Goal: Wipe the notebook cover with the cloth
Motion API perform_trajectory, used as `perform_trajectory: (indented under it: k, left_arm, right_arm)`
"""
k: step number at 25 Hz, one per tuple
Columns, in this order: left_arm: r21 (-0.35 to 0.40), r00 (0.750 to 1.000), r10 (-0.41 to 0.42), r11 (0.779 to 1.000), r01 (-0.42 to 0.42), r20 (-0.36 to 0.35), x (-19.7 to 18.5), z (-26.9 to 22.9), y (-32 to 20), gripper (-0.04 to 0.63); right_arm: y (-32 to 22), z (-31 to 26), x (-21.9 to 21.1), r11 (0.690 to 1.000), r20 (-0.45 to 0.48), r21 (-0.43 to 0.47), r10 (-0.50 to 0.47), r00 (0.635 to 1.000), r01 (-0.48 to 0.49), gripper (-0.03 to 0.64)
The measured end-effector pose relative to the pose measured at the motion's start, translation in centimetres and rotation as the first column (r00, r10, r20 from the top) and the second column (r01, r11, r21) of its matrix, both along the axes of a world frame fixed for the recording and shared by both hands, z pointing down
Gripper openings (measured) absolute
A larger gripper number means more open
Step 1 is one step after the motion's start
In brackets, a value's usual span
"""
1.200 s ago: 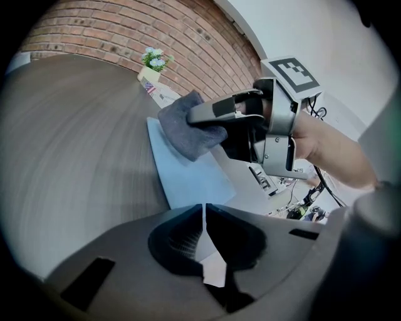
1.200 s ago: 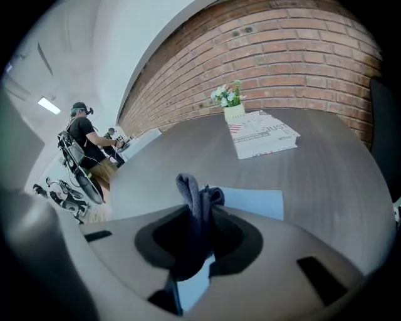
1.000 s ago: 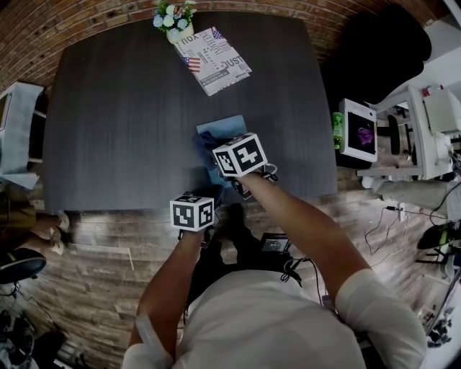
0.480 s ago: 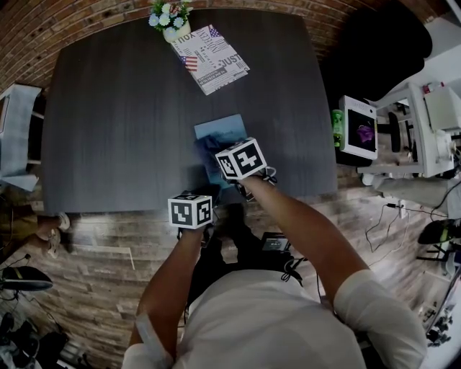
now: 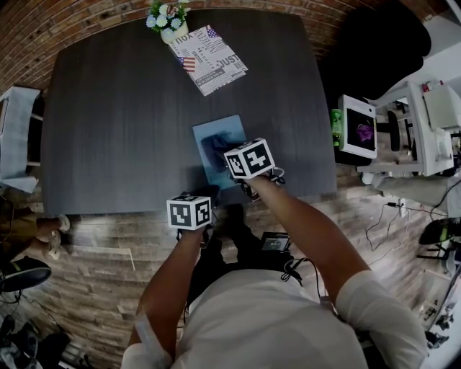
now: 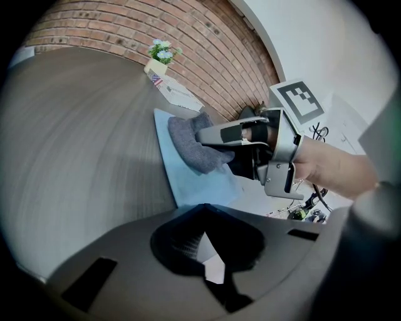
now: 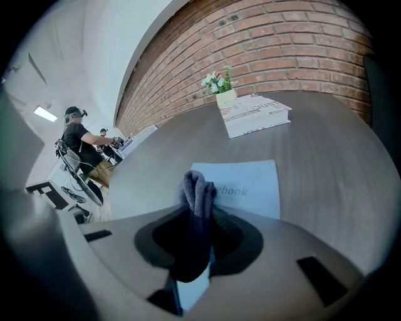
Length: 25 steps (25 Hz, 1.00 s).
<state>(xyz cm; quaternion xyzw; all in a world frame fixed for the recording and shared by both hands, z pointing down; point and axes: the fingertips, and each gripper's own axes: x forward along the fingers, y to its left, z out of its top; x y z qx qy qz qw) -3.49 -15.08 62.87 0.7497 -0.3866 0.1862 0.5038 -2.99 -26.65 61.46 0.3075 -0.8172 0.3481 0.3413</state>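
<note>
We see the dark table [image 5: 108, 115], with the pale blue notebook [image 5: 216, 124] at frame centre and a printed book [image 5: 212, 61] and flower pot [image 5: 170, 20] at the top. Our right gripper [image 7: 197, 216] clamps the grey cloth [image 7: 199, 188] on the cover, and its cube hides the notebook's lower corner. The left gripper [image 6: 210, 266], clenched on nothing, hovers below the table's near edge.

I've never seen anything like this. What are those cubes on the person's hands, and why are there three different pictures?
No robot here: a person holds hand-worked tongs in each hand; the patterned cubes belong to them. One picture comes from a camera on the person's head, the others from cameras riding on each tool. The right tongs are shut on a grey cloth lying on a light blue notebook on the dark table. The left tongs are shut and empty. A printed book and potted flowers sit at the far edge.
</note>
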Motion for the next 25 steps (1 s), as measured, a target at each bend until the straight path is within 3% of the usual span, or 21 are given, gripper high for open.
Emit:
perform_trajectory:
  k: [25]
  left_arm:
    - [0.007,1.0,-0.004,1.0,0.004,0.008,0.1,0.0,-0.1,0.008]
  right_arm:
    - [-1.5,-0.2,7.5,0.994,-0.109,0.09,0.068,0.992,-0.059,0.084]
